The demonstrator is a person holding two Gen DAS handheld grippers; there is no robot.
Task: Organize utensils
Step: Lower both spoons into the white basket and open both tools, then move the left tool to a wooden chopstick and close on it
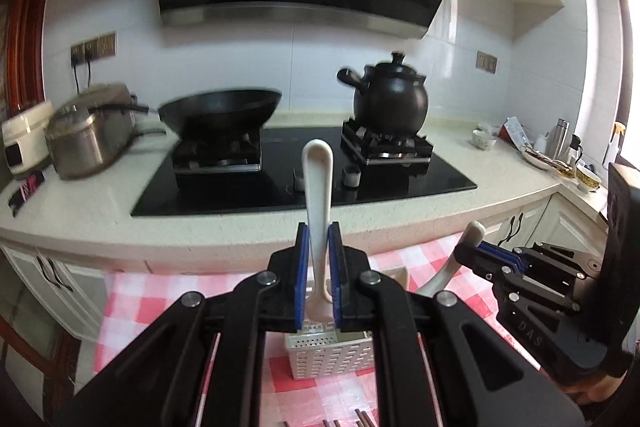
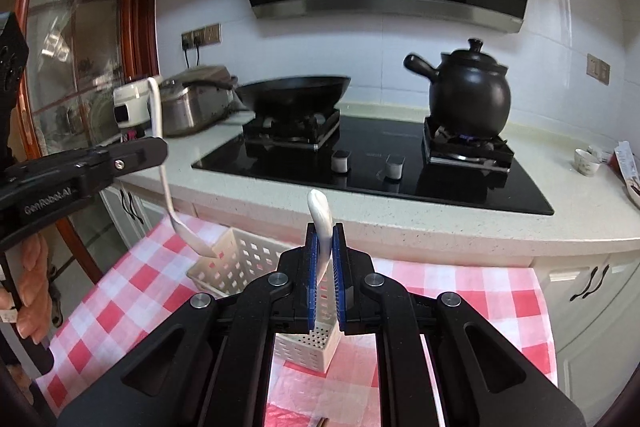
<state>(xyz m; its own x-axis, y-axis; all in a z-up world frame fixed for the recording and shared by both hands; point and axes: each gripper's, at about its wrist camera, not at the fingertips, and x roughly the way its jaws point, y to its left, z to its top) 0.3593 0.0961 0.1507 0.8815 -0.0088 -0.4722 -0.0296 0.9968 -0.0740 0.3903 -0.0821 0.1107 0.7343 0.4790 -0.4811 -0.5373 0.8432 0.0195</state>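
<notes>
My left gripper [image 1: 319, 239] is shut on a white spoon [image 1: 318, 187], held upright with the handle pointing up, above a white perforated utensil basket [image 1: 328, 359] on the red checked tablecloth. My right gripper [image 2: 325, 239] is shut on a second white spoon [image 2: 320, 215], also handle up, over the same basket [image 2: 240, 259]. In the right wrist view the left gripper [image 2: 160, 151] and its spoon [image 2: 160, 131] show at the left, the bowl hanging over the basket's left rim. In the left wrist view the right gripper [image 1: 464, 247] shows at the right.
Behind the table runs a counter [image 1: 100, 211] with a black hob [image 1: 304, 179], a black wok [image 1: 220, 107], a black clay pot [image 1: 390, 99] and steel pots [image 1: 88, 131] at left. Dishes [image 1: 560, 159] stand at right. Dark chopsticks [image 1: 360, 419] lie at the table's near edge.
</notes>
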